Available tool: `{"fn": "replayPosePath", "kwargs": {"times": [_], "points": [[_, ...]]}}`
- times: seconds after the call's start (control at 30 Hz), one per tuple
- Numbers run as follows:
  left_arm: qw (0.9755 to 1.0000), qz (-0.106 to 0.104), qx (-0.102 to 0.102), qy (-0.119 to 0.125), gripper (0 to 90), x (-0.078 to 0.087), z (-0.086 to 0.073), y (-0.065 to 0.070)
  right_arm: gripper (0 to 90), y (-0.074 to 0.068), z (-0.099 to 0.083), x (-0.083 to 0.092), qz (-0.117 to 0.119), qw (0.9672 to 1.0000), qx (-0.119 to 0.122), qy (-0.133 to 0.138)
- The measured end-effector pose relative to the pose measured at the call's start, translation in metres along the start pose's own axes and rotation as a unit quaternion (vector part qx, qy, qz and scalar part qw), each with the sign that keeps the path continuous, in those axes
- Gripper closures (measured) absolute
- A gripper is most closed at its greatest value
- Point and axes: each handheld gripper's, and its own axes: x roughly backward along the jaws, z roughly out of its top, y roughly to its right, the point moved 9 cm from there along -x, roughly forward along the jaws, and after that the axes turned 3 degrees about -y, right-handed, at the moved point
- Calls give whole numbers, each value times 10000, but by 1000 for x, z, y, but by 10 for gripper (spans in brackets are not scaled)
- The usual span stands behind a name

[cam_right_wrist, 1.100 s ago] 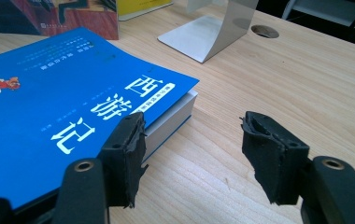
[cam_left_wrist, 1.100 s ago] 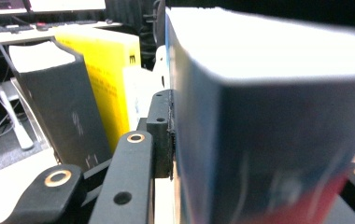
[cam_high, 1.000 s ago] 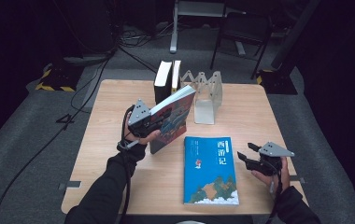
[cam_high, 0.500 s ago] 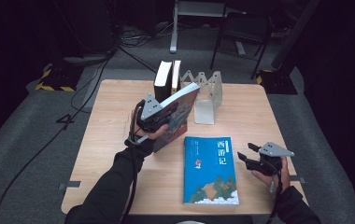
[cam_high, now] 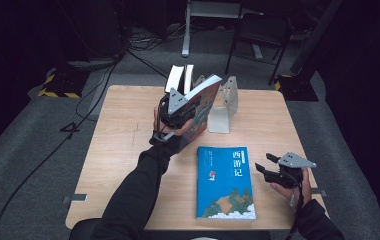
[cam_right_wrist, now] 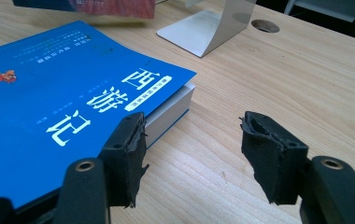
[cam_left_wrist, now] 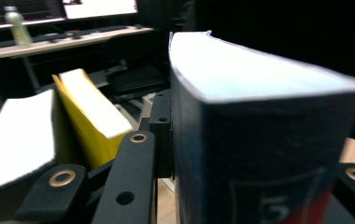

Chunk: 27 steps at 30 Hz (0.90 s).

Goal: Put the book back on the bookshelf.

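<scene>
My left tongs (cam_high: 185, 111) clamp a book (cam_high: 204, 102), tilted and lifted off the table (cam_high: 123, 150), its top edge near two upright books (cam_high: 180, 78) at 12 o'clock and a metal bookend (cam_high: 224, 107) just beside it at 3 o'clock. My right tongs (cam_high: 264, 166) stand open and empty, low at the table's 4 o'clock, beside a blue book (cam_high: 225, 182) lying flat.
</scene>
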Motion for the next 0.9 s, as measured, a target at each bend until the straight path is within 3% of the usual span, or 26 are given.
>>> {"fn": "replayPosePath", "kwargs": {"times": [0.13, 0.27, 0.43, 0.7, 0.9], "points": [[9995, 323, -28, -62, 730, -6, 1, -6, 406, 0, 0, 1, 12, 10000, 10, 7], [9990, 424, 129, -10, 730, -11, 1, -11, 406, -1, 0, 0, 14, 10000, 35, -4], [9989, 462, 51, 27, 730, -21, 2, -5, 407, -3, 0, -1, 28, 10000, 52, -19], [9988, 446, 201, -64, 728, -41, -4, 2, 407, -3, -1, -1, 41, 10000, 60, -33], [9988, 449, 170, -49, 727, -41, -9, 0, 407, -3, 0, 0, 51, 10000, 68, 4]]}}
